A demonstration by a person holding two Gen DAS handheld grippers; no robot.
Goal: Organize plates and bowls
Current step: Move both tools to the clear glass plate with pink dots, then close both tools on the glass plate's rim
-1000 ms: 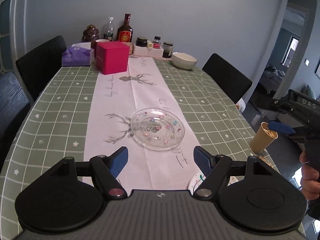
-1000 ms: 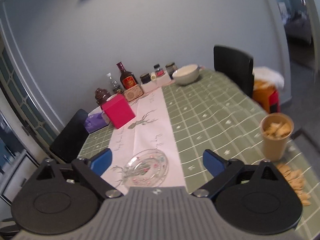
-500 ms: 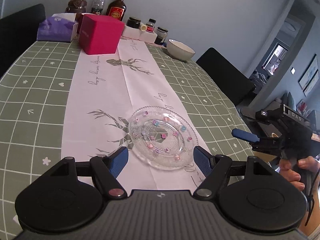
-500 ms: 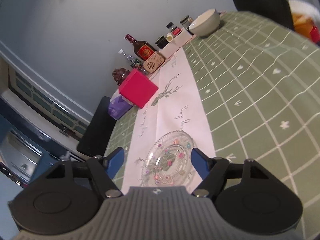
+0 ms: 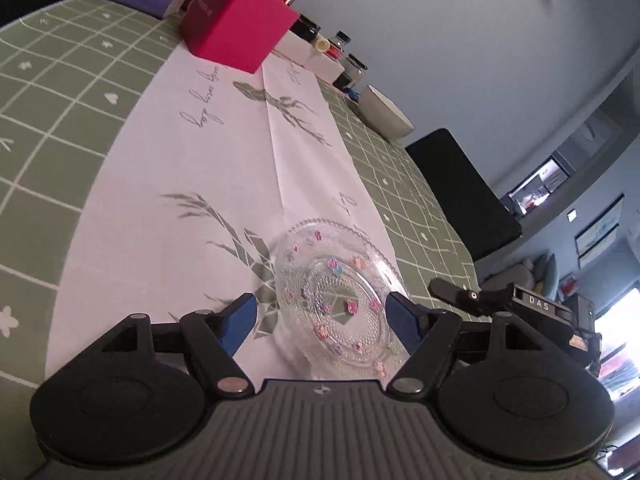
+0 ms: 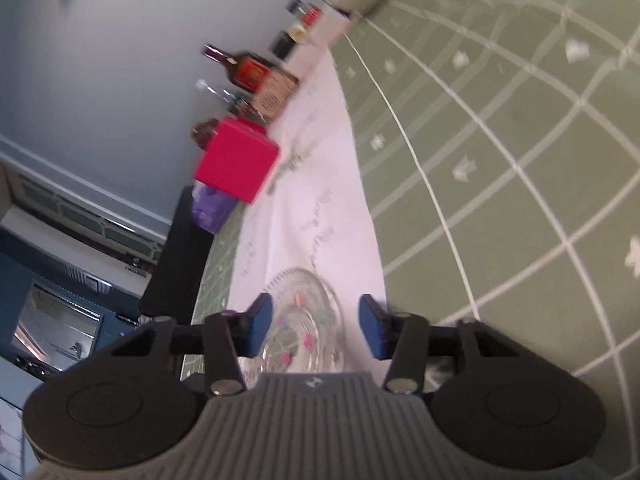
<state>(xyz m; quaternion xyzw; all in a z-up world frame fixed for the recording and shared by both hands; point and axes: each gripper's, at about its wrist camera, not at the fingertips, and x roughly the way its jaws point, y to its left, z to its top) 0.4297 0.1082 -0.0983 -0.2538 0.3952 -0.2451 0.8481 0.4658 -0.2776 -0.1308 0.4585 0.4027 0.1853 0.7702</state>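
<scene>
A home dining room: clothed table (image 5: 72, 92), black chairs (image 5: 460, 192), bottles (image 6: 244, 68), living room (image 5: 560, 264) beyond.

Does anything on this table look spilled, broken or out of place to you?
Nothing stands out. The glass plate lies flat and whole on the white runner, and the cream bowl, pink box and bottles at the far end stand upright.

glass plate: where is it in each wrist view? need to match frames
Left wrist: glass plate lies low centre on the white runner, between the left tongs' blue pads.
Right wrist: glass plate sits bottom centre, partly hidden by the housing, between the closing right tongs.
Shared landmark: pink box, farther along the runner.
</scene>
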